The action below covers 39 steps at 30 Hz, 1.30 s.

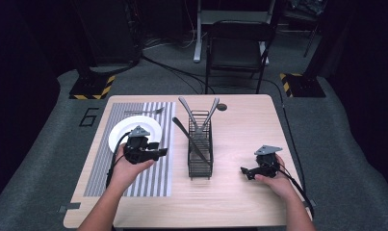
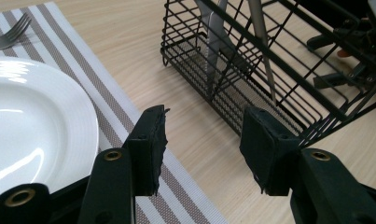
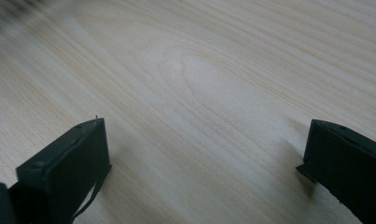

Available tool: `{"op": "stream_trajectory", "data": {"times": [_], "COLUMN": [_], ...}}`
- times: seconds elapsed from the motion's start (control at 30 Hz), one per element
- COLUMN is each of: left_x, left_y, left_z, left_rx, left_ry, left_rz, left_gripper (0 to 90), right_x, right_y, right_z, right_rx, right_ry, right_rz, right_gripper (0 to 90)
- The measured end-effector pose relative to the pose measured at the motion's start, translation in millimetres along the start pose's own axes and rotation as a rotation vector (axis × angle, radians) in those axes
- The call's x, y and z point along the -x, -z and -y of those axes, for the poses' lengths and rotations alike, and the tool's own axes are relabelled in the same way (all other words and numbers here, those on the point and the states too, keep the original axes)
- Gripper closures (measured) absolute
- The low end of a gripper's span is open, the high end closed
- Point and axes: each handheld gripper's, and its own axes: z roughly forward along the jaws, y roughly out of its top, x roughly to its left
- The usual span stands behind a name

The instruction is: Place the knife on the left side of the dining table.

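A black wire cutlery basket (image 1: 200,149) stands mid-table and holds several utensils, with a knife (image 1: 187,137) leaning out to the left. Left of it a white plate (image 1: 126,131) rests on a striped placemat (image 1: 153,178), and a fork (image 1: 144,111) lies behind the plate. My left gripper (image 1: 163,152) hovers open over the placemat beside the plate (image 2: 31,121), its jaws pointing at the basket (image 2: 251,65). My right gripper (image 1: 244,171) is open low over bare wood to the right of the basket, nothing between its jaws (image 3: 204,158).
The wooden table (image 1: 239,125) has bare room right of the basket and along the front edge. A small dark round object (image 1: 222,107) sits near the back edge. A folding chair (image 1: 237,45) stands beyond the table on grey floor.
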Motion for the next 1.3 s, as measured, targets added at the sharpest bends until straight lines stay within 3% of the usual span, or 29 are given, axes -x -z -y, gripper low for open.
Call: {"op": "stream_trajectory", "data": {"times": [0.47, 0.8, 1.3], "left_x": [3.4, 6.0, 7.5], "left_y": [-2.1, -4.2, -10.8], "left_z": [-27.6, -47.0, -68.8], "left_rx": [0.022, 0.039, 0.067], "left_ry": [0.020, 0.013, 0.037], "left_rz": [0.005, 0.015, 0.023], "left_gripper": [48.6, 49.3, 53.9], "right_x": [0.0, 0.0, 0.0], "right_y": [0.0, 0.0, 0.0], "right_z": [0.0, 0.0, 0.0], "right_rx": [0.000, 0.000, 0.000], "right_ry": [0.000, 0.000, 0.000], "right_rz": [0.000, 0.000, -0.001], "right_gripper": [0.0, 0.0, 0.0]}}
